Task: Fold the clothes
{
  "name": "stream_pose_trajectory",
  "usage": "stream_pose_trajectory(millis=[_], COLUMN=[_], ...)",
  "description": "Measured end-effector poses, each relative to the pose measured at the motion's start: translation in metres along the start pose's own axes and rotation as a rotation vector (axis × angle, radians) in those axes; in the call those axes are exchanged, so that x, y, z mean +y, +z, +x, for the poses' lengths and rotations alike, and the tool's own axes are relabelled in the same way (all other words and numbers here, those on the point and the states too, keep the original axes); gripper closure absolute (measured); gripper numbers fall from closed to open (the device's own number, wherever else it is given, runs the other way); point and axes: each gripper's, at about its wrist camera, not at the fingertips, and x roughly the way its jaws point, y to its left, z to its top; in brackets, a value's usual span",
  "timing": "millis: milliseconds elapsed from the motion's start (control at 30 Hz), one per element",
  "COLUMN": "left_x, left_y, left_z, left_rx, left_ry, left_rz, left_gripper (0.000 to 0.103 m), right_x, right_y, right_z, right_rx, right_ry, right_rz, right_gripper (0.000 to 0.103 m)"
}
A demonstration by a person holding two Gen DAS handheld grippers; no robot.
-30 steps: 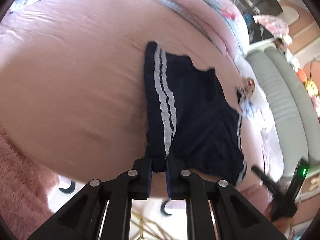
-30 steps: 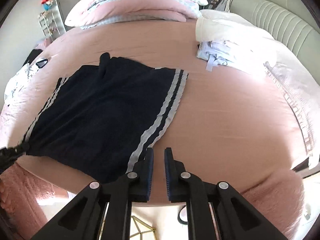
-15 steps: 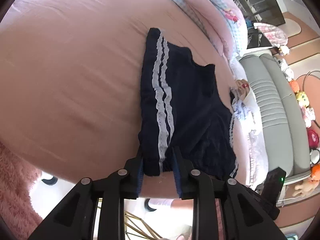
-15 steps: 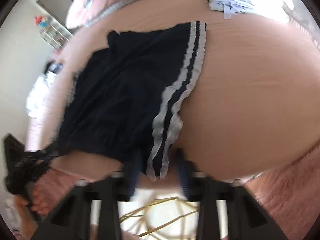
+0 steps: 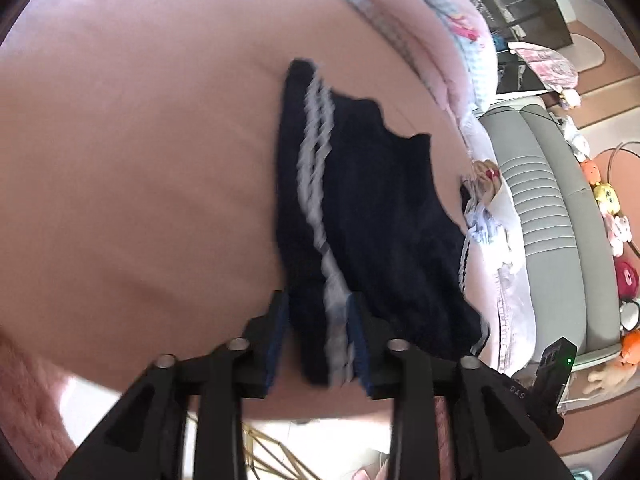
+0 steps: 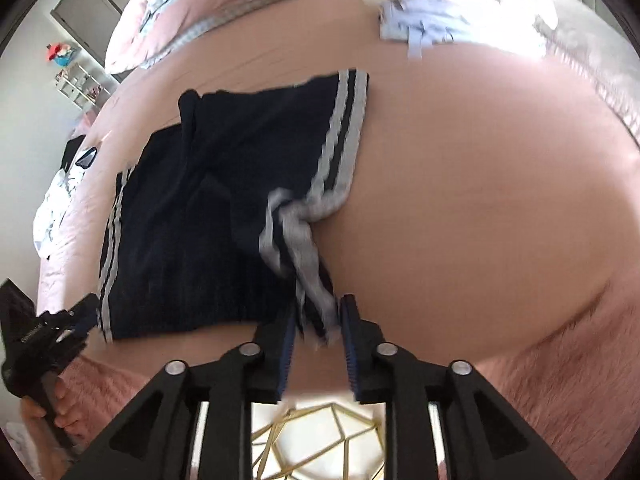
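Note:
Navy shorts (image 5: 380, 220) with white side stripes lie flat on the pink bed sheet (image 5: 140, 160). In the left wrist view my left gripper (image 5: 318, 340) straddles the near striped corner; its jaws are opening, and the cloth hangs loosely between them. My right gripper (image 6: 318, 340) stands at the other striped corner of the shorts (image 6: 208, 220), jaws opening, with the twisted stripe edge between the pads. That side of the shorts is bunched up. The left gripper (image 6: 60, 320) shows at the right wrist view's left edge, and the right gripper (image 5: 556, 360) shows low right in the left wrist view.
Pink pillows (image 6: 160, 20) lie at the head of the bed. A pile of pale clothes (image 6: 420, 28) sits beyond the shorts. A grey sofa (image 5: 560, 200) with plush toys stands past the bed. A fluffy pink blanket (image 6: 580, 380) hangs at the near edge, above a gold wire frame (image 6: 320, 440).
The left jaws went from shut on the shorts' corner to apart around it. The right gripper came down onto the other striped corner and opened; that stripe edge is now bunched.

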Motion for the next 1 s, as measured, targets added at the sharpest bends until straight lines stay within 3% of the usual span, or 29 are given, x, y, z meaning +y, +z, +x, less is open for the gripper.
stream_pose_trajectory(millis=[33, 100, 167, 267, 300, 333, 400, 467, 600, 700, 733, 867, 933, 1000], left_x=[0.002, 0.004, -0.002, -0.013, -0.016, -0.019, -0.024, -0.037, -0.061, -0.061, -0.059, -0.030, -0.010, -0.002], left_y=[-0.002, -0.006, -0.009, -0.013, -0.014, -0.014, -0.011, -0.003, 0.010, 0.011, 0.009, -0.003, -0.009, -0.015], left_z=[-0.002, -0.005, -0.002, 0.009, 0.013, 0.016, 0.025, 0.005, -0.039, -0.061, -0.061, -0.038, -0.017, -0.010], left_rx=[0.001, 0.000, 0.012, 0.047, 0.058, 0.068, 0.084, 0.024, -0.085, -0.099, -0.086, -0.003, 0.091, 0.107], left_ry=[-0.014, -0.042, -0.045, -0.069, -0.069, -0.067, -0.025, -0.080, -0.192, -0.268, -0.246, -0.077, -0.069, -0.048], left_rz=[-0.010, -0.028, 0.007, 0.062, 0.084, 0.108, 0.132, 0.147, 0.165, 0.120, 0.116, 0.067, -0.009, -0.017], left_gripper=[0.059, 0.055, 0.054, 0.055, 0.064, 0.093, 0.096, 0.096, 0.096, 0.096, 0.096, 0.096, 0.092, 0.086], right_x=[-0.004, -0.007, 0.002, 0.008, 0.013, 0.020, 0.030, 0.033, 0.031, 0.024, 0.021, 0.015, 0.007, 0.004], right_y=[0.000, -0.001, 0.004, 0.004, 0.001, 0.001, 0.003, 0.007, 0.023, 0.028, 0.029, 0.022, 0.015, 0.013], right_z=[-0.004, -0.012, -0.002, 0.001, 0.003, 0.010, 0.018, 0.008, -0.036, -0.060, -0.065, -0.029, -0.005, 0.009], right_rx=[-0.013, -0.051, -0.079, -0.069, -0.043, -0.016, 0.014, 0.010, -0.051, -0.076, -0.078, 0.008, 0.084, 0.100], right_ry=[0.008, 0.014, -0.001, 0.007, 0.036, 0.060, 0.079, 0.135, 0.347, 0.459, 0.464, 0.236, 0.185, 0.139], right_rz=[0.017, 0.034, 0.013, -0.091, -0.143, -0.194, -0.233, -0.220, -0.130, -0.075, -0.066, -0.086, -0.039, -0.024], right_gripper=[0.070, 0.053, 0.046, 0.047, 0.073, 0.090, 0.094, 0.095, 0.095, 0.095, 0.095, 0.092, 0.091, 0.080])
